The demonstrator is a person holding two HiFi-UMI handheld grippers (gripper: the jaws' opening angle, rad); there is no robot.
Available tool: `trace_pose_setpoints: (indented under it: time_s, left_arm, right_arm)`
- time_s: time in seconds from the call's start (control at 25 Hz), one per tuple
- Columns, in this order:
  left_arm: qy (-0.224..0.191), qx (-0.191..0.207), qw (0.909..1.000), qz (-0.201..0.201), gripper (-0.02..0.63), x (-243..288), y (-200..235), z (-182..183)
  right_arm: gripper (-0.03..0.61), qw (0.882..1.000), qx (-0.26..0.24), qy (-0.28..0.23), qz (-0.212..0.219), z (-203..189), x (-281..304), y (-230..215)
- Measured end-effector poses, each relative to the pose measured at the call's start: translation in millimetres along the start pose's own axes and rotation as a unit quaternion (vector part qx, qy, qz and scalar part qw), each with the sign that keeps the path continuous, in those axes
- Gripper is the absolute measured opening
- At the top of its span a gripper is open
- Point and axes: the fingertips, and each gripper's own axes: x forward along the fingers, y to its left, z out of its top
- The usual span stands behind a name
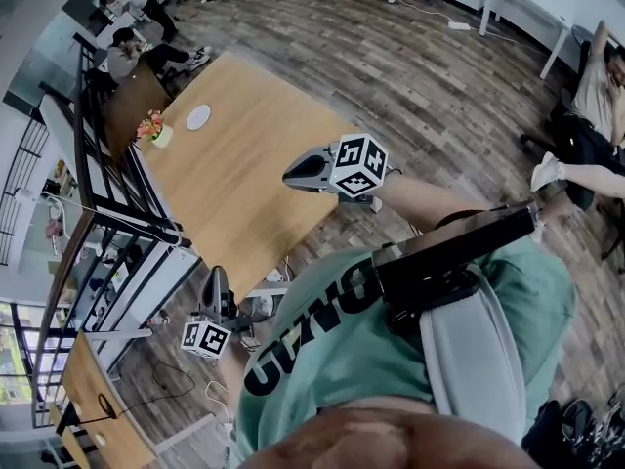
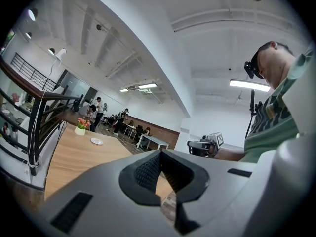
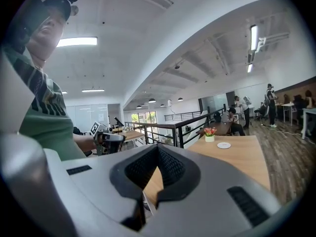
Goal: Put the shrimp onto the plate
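Observation:
A small white plate (image 1: 198,116) lies near the far end of a long wooden table (image 1: 244,193), beside a pot of flowers (image 1: 156,130). No shrimp shows in any view. My right gripper (image 1: 290,173) hovers over the near part of the table, shut and holding nothing. My left gripper (image 1: 217,276) hangs off the table's near left corner, also shut and holding nothing. In the left gripper view the jaws (image 2: 159,154) meet at the tips, with the plate (image 2: 97,141) far off. In the right gripper view the jaws (image 3: 157,149) are closed too, with the plate (image 3: 223,145) far ahead.
A black metal railing (image 1: 127,213) runs along the table's left side over a lower floor. People sit at a desk (image 1: 132,52) beyond the table's far end, and another person (image 1: 596,106) sits at the right. Wooden floor surrounds the table.

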Motion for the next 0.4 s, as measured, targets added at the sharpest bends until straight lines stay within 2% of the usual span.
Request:
trace_pose_setpoints:
  time_s: [0.4]
  left_arm:
    - [-0.002,0.003,1.0000,0.001,0.005,5.7,4.1,3.0]
  right_arm:
    - [0.006,1.000,0.002,0.003,0.003,-2.0,3.3,-9.3]
